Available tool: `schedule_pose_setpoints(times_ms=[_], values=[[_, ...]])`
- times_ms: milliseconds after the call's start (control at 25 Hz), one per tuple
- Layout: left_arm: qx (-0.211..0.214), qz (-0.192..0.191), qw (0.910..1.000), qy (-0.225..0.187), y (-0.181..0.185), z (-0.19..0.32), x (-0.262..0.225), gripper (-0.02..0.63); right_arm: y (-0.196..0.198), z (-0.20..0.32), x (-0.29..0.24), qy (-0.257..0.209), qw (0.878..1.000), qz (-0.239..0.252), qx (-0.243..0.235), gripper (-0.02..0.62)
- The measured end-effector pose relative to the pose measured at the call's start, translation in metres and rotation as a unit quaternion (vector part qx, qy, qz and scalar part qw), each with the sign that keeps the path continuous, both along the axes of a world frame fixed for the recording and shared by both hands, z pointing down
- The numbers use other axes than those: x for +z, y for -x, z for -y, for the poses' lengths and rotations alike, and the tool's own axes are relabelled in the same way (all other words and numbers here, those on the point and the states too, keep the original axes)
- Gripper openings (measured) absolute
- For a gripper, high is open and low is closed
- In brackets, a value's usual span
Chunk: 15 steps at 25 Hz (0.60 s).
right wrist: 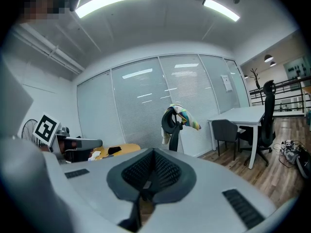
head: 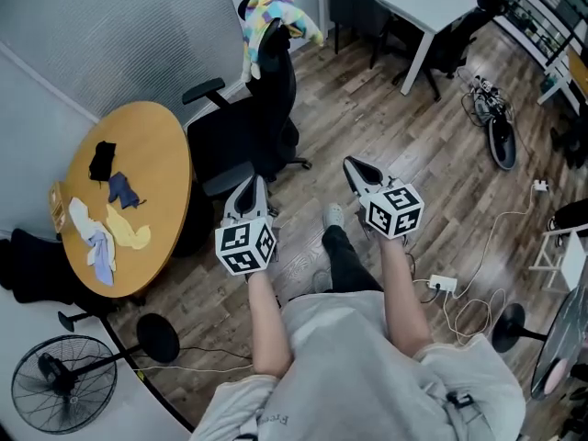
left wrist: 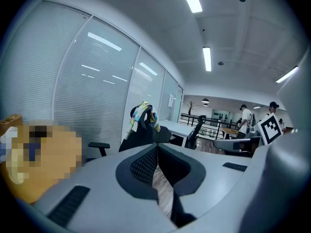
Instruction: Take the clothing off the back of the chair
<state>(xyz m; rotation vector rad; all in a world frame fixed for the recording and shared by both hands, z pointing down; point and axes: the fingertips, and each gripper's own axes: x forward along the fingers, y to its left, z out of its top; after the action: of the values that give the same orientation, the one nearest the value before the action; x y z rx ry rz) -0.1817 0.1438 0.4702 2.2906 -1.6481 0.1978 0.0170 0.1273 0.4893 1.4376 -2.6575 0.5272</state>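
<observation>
None of the task is done yet. In the head view the clothing, a bright patchwork of yellow, green and blue, hangs over the top of the back of the black chair, which stands beside a round wooden table. The left gripper and the right gripper are held in front of the person, well apart from the chair, so the whole approach, the grasp and the lift are left to do. Print on the person's shirt at the bottom edge is too small to read; the cubes carry only black-and-white square patterns.

In the left gripper view the jaws are pressed together with nothing between them, and the clothing drapes over the chair back beyond them. No writing can be read here.

In the right gripper view the jaws are likewise closed and empty, with the clothing on the chair ahead, before the blinds. Nothing legible shows.
</observation>
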Motion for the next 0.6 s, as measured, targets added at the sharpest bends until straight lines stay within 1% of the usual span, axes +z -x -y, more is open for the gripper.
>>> schedule_pose_setpoints(times_ms=[200,400,600], values=[[-0.004,0.004,1.0000,-0.004,0.003,0.036,-0.004,0.029,0.005,0.039,-0.003,0.000,1.000,0.006,-0.012,0.021],[-0.002,0.008,0.9999,-0.007,0.007,0.085,-0.006,0.029,0.010,0.088,-0.004,-0.002,1.000,0.011,-0.020,0.021],[-0.006,0.007,0.9999,-0.014,0.004,0.143,-0.015,0.029,-0.001,0.147,-0.013,-0.009,1.000,0.019,-0.020,0.021]])
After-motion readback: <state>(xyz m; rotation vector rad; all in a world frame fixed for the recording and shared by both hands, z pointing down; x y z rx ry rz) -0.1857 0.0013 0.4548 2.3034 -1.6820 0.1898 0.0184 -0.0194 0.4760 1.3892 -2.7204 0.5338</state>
